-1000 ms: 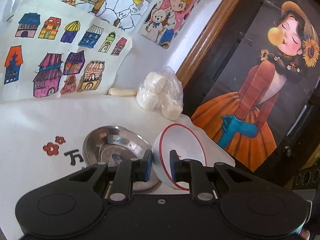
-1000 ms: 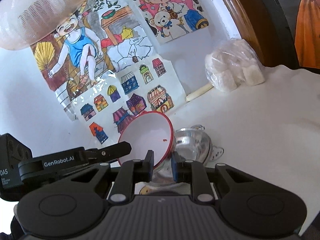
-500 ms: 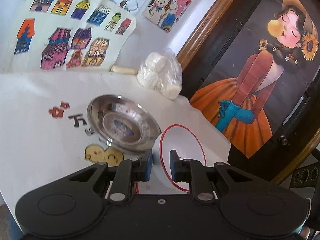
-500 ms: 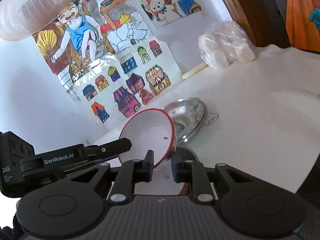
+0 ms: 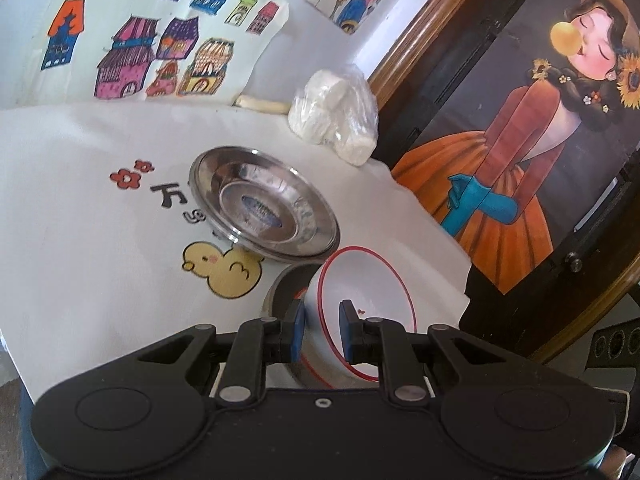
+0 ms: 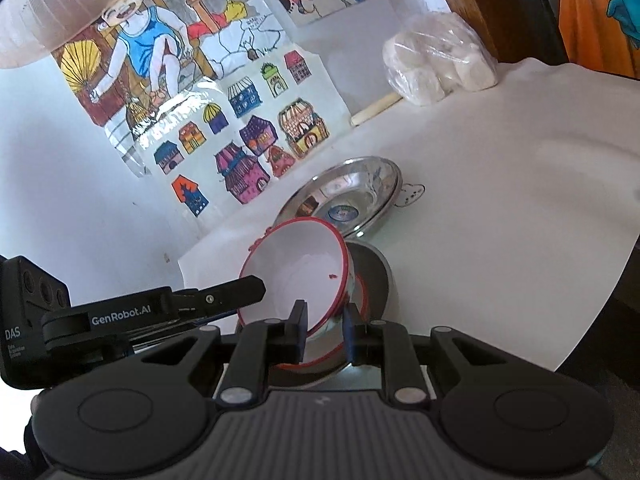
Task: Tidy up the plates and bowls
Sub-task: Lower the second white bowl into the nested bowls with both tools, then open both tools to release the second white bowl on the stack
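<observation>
Centrally, a red-rimmed white bowl is gripped on its rim by both the left gripper and the right gripper, tilted over a dark-sided bowl on the table. Just beyond, a steel plate rests on the white cloth, near a bag of white lumps

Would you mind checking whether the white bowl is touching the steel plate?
Apart. The left wrist view shows the red-rimmed white bowl, held by both grippers, with white cloth visible between its rim and the steel plate.
</observation>
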`<state>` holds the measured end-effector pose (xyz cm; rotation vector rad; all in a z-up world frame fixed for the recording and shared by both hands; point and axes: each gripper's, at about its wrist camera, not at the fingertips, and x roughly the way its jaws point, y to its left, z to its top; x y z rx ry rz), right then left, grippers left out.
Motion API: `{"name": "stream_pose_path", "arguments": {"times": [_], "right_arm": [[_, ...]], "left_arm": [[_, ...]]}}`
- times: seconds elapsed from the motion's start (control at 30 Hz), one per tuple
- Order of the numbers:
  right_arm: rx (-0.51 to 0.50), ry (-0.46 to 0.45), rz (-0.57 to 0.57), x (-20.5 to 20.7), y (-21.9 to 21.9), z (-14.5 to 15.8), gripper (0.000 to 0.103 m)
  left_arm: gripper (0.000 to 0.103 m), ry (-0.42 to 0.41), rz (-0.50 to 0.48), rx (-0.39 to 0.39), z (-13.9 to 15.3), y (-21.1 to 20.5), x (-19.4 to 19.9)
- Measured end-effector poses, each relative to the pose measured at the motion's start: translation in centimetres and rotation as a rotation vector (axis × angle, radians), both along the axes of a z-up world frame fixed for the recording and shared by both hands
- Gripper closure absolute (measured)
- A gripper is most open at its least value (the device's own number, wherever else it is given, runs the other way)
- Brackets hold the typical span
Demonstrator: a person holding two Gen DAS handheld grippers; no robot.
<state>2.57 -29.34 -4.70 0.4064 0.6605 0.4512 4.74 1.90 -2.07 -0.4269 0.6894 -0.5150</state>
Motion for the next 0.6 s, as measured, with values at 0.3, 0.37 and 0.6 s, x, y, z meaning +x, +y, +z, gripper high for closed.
{"name": "stream_pose_path", "arguments": {"times": [0.3,0.37,0.6], "right_arm": [[-0.052,0.011,0.007,0.0,0.9,0.4,0.082],[-0.062,0.011,0.011,0.0,1.1,0.5,0.081],[-0.085,0.011,0.019,0.0,1.3,0.7,0.081]], "left_arm": [[0.084,0.008,0.003,0.005,-0.2,0.1,-0.1],[0.084,0.008,0.005,0.012,-0.2,0.1,-0.1],[0.084,0.011,0.005,0.015,-0.3,0.1,-0.1]]}}
